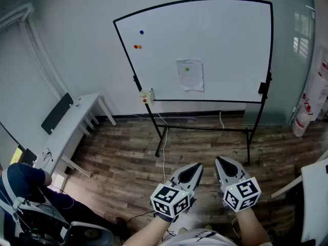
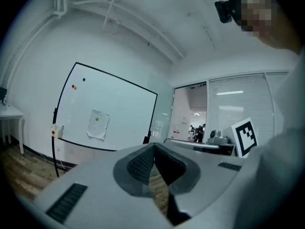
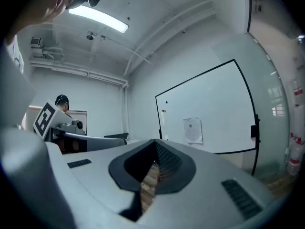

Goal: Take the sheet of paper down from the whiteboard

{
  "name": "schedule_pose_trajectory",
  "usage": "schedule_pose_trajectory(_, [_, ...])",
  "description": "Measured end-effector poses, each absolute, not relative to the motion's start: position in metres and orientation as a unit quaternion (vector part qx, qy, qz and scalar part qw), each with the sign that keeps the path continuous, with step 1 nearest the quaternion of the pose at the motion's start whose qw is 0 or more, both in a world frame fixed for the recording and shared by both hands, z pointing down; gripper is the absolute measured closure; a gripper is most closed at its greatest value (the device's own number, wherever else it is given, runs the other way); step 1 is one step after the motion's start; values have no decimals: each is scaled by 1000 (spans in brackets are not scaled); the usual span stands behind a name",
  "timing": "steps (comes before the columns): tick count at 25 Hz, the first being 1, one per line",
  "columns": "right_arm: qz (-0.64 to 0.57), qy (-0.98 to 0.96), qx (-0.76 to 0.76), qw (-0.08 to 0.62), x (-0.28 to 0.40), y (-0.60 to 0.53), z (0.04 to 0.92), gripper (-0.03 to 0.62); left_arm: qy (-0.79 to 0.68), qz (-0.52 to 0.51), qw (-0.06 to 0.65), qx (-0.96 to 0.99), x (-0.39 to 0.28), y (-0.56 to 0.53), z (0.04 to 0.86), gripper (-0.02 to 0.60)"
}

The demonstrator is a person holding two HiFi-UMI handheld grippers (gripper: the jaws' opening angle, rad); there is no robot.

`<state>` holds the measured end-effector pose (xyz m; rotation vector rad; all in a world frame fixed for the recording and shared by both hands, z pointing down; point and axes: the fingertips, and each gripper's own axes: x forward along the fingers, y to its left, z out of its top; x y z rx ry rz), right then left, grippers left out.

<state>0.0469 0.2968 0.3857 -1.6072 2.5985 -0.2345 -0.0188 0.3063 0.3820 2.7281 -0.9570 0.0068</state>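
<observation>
The sheet of paper (image 1: pixel 189 75) hangs low on the whiteboard (image 1: pixel 225 40), pinned by a green magnet (image 1: pixel 187 69). The board stands on a black frame across the wooden floor, well away from both grippers. My left gripper (image 1: pixel 196 167) and right gripper (image 1: pixel 220 161) are side by side at the bottom of the head view, pointing level toward the board, both shut with nothing in them. In the left gripper view the paper (image 2: pixel 97 124) is beyond the closed left gripper (image 2: pixel 153 147). The right gripper view shows the paper (image 3: pixel 193 130) beyond the closed right gripper (image 3: pixel 156 143).
A blue magnet (image 1: pixel 141 32) and red-orange magnets (image 1: pixel 137 46) sit at the board's upper left; a small box (image 1: pixel 147 96) hangs at its lower left corner. A white desk (image 1: pixel 77 114) stands left, a seated person (image 1: pixel 23 181) lower left, a white table edge (image 1: pixel 315 186) right.
</observation>
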Motion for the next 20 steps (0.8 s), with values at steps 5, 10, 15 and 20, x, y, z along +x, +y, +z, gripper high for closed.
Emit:
schedule_pose_trajectory(5, [-74,846,-526,46,59,304,384,582,-331,6,128,935,-8,313,389,568])
schedule_pose_trajectory(10, [-77,846,-522,79,76,307,374,582,-352,0,121,928,-10,306,384,568])
schedule_pose_trajectory(15, [-91,841,-527,84,92,300,382,582,-377,1,114,919,-13,291,386,568])
schedule_pose_trajectory(20, [-92,839,-531,77,95,287,388,582,-374,-4,115,920,-9,270,390,568])
